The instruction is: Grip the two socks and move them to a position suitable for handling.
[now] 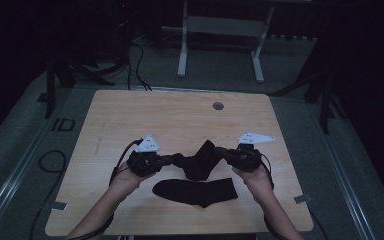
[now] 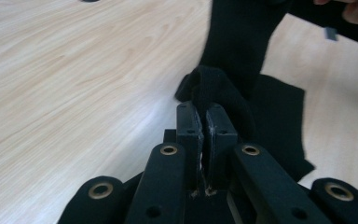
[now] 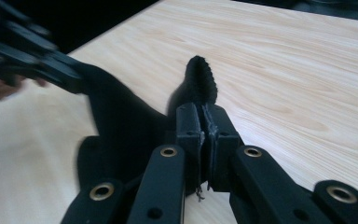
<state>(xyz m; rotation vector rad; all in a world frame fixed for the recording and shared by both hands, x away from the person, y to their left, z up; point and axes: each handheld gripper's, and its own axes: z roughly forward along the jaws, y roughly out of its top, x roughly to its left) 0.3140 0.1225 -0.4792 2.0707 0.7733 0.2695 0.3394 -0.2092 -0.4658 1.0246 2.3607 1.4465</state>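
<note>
Black sock point(image 1: 200, 160) hanging stretched between the two grippers, second black sock point(image 1: 196, 191) lying flat just below them

The surface point(image 1: 180, 120) is pale wood-grain laminate, smooth with a faint sheen that brightens just beyond the fingers point(image 2: 189, 128) in the left gripper view. The sock point(image 1: 200, 160) pinched between those fingers is black knitted cloth, matt and soft, its ribbed edge showing just past the fingers point(image 3: 189, 126) in the right gripper view. A second sock point(image 1: 196, 191) of the same dull black cloth lies on the surface below both. The left gripper point(image 1: 169, 160) and right gripper point(image 1: 225, 153) are matt black plastic with brass-coloured metal rivets, each topped by a flat pale grey plate.
</note>
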